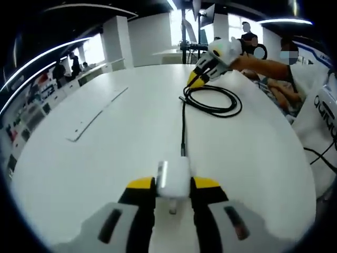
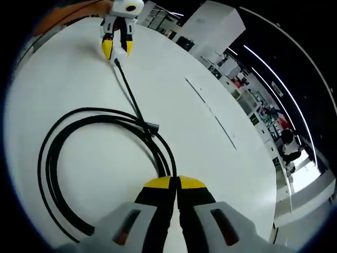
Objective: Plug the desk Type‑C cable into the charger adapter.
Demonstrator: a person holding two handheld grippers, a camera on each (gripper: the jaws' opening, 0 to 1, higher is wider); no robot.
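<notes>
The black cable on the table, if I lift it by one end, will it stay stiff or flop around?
Probably floppy: the black cable lies in loose coils on the white table. It looks thin, so likely light. The straight run toward the charger adapter may drag behind.

White round table point(image 1: 105, 158); coiled black cable point(image 2: 79, 158) lying on it; thin seam strip point(image 1: 97, 113) across top.

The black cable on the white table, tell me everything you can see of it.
The cable is thin, black and rubbery-looking, lying on the white table. Most of it is wound in a loose loop of a few turns, bound at one spot by a small dark tie. One straight run leads from the loop to the white adapter, which the left tool is shut on; its plug appears to sit at the adapter's port. The right tool is shut on the loop's near side.
</notes>
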